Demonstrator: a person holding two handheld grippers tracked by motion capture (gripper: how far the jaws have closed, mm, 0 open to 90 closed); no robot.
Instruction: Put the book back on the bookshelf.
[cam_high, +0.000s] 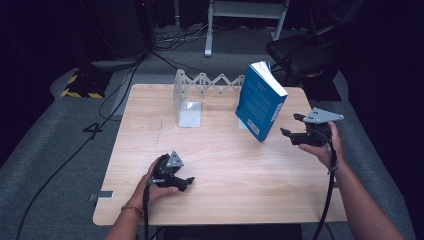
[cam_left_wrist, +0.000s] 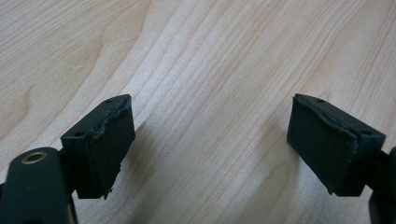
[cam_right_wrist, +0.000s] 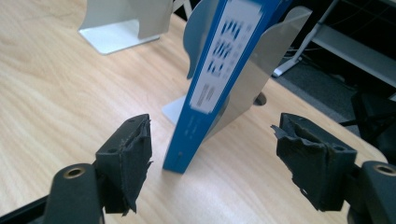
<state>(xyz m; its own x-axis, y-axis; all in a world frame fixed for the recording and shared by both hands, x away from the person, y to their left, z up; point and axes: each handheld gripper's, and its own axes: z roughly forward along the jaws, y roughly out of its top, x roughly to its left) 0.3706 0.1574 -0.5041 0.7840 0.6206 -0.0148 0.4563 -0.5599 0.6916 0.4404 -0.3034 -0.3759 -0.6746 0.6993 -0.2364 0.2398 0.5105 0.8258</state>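
1. A rectangular light wood-grain surface (cam_high: 225, 160) stands on grey carpeted floor (cam_high: 55, 150).
2. A silver metal expanding bookend rack (cam_high: 200, 87) with a zigzag lattice stands along the far edge, its lattice running from near the middle of that edge toward the far right corner.
3. One flat base plate of the rack (cam_high: 190, 114) lies on the surface just in from the far edge, left of centre.
4. A blue paperback book with white page edges (cam_high: 260, 100) stands tilted near the far right corner, its lower corner on the surface and its back leaning against a curved metal plate (cam_right_wrist: 261, 70) of the rack.
5. The person's left hand (cam_high: 155, 182) rests on the surface near the near edge, left of centre.
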